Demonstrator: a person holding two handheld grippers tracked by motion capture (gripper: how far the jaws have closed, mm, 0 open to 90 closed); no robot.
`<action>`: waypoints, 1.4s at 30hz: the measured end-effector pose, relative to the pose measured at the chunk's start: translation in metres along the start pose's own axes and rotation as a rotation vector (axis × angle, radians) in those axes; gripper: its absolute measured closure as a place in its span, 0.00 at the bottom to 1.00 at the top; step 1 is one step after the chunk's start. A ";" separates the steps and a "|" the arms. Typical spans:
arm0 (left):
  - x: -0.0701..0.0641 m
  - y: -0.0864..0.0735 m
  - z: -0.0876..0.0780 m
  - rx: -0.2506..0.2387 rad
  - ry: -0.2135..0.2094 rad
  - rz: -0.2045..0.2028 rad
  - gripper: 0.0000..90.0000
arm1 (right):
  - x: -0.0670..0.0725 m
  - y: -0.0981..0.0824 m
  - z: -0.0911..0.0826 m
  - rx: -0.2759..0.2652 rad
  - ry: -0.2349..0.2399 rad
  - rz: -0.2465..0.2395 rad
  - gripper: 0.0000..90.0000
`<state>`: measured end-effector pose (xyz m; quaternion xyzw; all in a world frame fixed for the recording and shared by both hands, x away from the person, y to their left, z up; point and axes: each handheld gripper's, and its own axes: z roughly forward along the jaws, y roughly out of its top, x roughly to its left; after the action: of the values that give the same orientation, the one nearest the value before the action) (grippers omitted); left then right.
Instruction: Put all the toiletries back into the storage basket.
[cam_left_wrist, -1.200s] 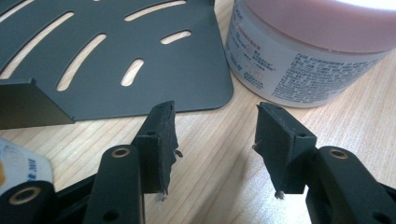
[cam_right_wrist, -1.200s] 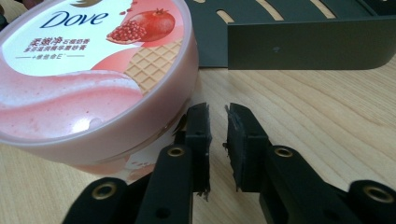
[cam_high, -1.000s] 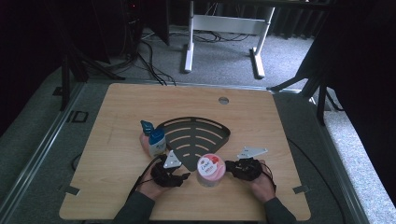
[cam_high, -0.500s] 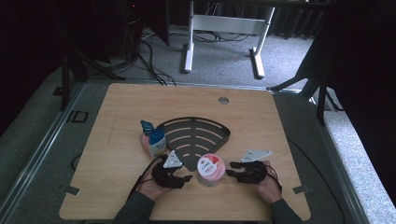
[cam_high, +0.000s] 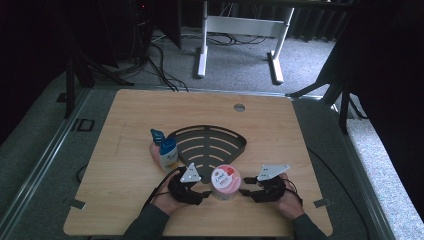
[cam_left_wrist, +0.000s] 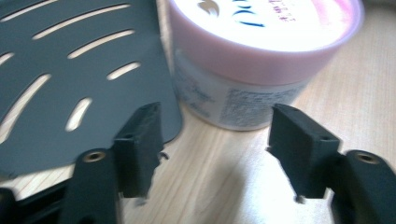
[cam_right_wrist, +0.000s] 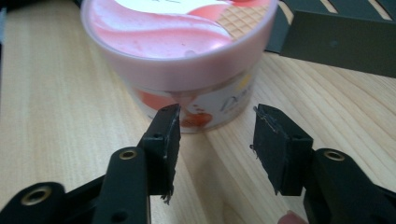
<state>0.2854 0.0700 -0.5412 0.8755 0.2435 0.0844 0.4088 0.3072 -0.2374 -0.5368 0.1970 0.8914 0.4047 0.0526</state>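
Big wooden desk (cam_high: 125, 145) fills the middle here, and on it sits a dark fan-shaped slotted tray (cam_high: 207, 145), flat and bare. Just off the tray's left edge stand two bottles (cam_high: 164, 152), close together, one with a blue cap.

Now the action: a pink-lidded tub (cam_high: 226, 182) stands upright on the desk at the tray's near corner, right between the two hands. In the left gripper view the tub's base looks to be just beside the tray edge, perhaps touching, hard to call.

Left claw (cam_high: 205, 193) comes in from the left, jaws spread, and they have just been opening; the tub stands ahead of the tips, not between them, nothing pinched. Right claw (cam_high: 246, 192) mirrors it from the right, jaws also released and just been opening, tub wall just past the tips, nothing in its grip.

So the tub stands free, both claws let go. The risks, as I read it: both sets of tips sit very near the tub's wall, so a careless pull-back or a nudge forward could shove it, slide it onto the tray lip, or tip it. If a claw goes back in, a round, smooth wall could squirt sideways out of an off-centre pinch. And the bottles stand near the left forearm's path.
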 end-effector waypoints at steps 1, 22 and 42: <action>0.000 0.001 0.001 -0.003 -0.004 0.001 0.38 | 0.000 0.000 0.000 -0.002 0.008 -0.004 0.54; 0.000 0.015 0.014 -0.025 -0.095 0.063 0.25 | 0.008 0.014 0.008 0.007 0.038 -0.124 0.32; -0.002 0.023 0.016 -0.003 -0.073 0.139 0.20 | 0.005 0.021 0.014 0.006 0.053 -0.147 0.21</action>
<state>0.2973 0.0459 -0.5344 0.8923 0.1669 0.0811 0.4116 0.3130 -0.2132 -0.5298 0.1203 0.9057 0.4023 0.0580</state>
